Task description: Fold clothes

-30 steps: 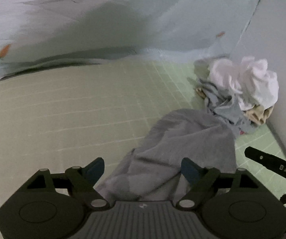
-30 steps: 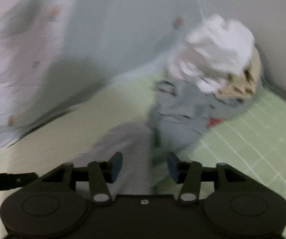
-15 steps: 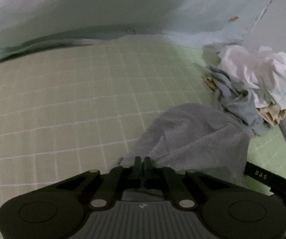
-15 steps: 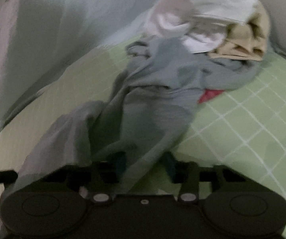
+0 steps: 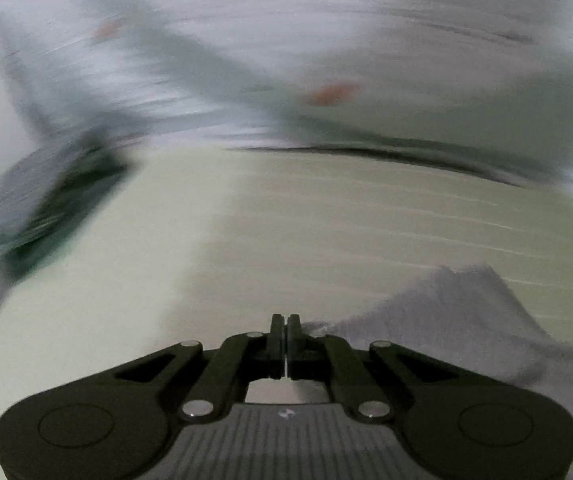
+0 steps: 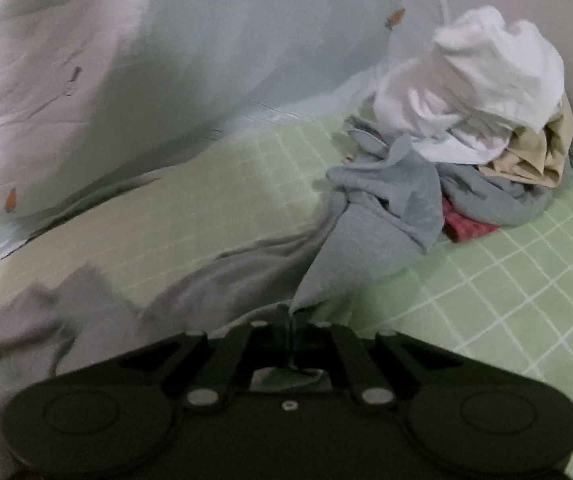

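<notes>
A grey garment [image 6: 246, 276] lies stretched across the green checked sheet [image 6: 506, 300], trailing back to the clothes pile. My right gripper [image 6: 288, 320] is shut on an edge of it. In the left wrist view my left gripper [image 5: 285, 324] is shut, with the grey garment [image 5: 446, 312] bunched just right of the fingertips and an edge of it reaching them. That view is motion-blurred.
A pile of clothes [image 6: 478, 120], white, beige, grey and red, sits at the back right against the wall. A pale blue quilt with carrot print [image 6: 166, 60] is heaped behind the sheet. A dark blurred object [image 5: 54, 208] shows at the left.
Both grippers shut on the grey garment. The left has swung left, away from the pile. The right has pulled back, stretching the garment out from the pile.
</notes>
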`<act>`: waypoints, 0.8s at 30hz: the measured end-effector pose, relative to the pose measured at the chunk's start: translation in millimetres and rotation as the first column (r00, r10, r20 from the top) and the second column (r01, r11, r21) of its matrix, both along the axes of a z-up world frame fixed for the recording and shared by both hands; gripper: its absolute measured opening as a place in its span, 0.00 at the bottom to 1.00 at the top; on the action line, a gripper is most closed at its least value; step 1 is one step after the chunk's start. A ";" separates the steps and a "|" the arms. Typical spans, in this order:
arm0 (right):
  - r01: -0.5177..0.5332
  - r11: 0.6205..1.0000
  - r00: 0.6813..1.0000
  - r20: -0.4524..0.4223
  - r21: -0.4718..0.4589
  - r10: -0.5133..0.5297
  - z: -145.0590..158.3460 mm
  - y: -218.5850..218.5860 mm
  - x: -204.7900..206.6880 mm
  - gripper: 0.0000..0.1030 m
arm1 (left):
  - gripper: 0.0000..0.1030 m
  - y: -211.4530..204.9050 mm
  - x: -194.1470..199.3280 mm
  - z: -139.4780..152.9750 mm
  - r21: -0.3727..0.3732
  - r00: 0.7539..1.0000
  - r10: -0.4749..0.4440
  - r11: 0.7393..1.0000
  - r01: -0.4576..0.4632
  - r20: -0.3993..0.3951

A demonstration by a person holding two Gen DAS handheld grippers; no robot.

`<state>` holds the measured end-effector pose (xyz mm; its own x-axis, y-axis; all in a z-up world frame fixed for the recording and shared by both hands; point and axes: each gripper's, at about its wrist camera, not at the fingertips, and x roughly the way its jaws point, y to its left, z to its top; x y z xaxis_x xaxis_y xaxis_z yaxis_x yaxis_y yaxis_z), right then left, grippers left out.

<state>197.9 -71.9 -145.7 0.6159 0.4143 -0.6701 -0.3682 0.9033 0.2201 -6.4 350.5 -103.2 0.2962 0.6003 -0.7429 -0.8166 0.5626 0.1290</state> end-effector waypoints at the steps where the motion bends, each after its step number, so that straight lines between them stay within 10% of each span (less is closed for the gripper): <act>1: 0.003 1.000 1.000 0.004 0.003 -0.003 2.5 4.5 -8.1 0.01 | 0.01 15.6 -21.2 -0.6 0.003 0.999 0.054 0.999 -0.054 -0.001; 8: 0.030 0.999 1.000 0.001 0.031 -0.031 14.0 34.5 -65.5 0.01 | 0.01 96.8 -153.5 4.1 0.031 0.941 0.337 0.941 -0.337 0.019; 15: -0.032 0.999 0.999 0.000 0.028 0.032 19.8 69.6 -107.1 0.02 | 0.08 109.9 -204.5 1.3 0.000 0.939 0.341 0.940 -0.341 0.034; 21: 0.028 0.999 0.999 0.019 0.032 -0.029 27.9 65.0 -109.0 0.36 | 0.80 85.6 -196.6 6.0 -0.012 0.968 0.216 0.976 -0.216 0.131; 24: 0.079 0.996 0.997 0.020 0.032 -0.079 30.2 53.7 -101.4 0.42 | 0.94 68.5 -179.3 15.5 0.040 0.973 0.161 0.985 -0.170 0.167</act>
<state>96.4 -18.2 -115.5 0.6616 0.3841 -0.6440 -0.3010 0.9227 0.2411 -185.7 419.0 -87.6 0.3037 0.6889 -0.6582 -0.9103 0.4137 0.0130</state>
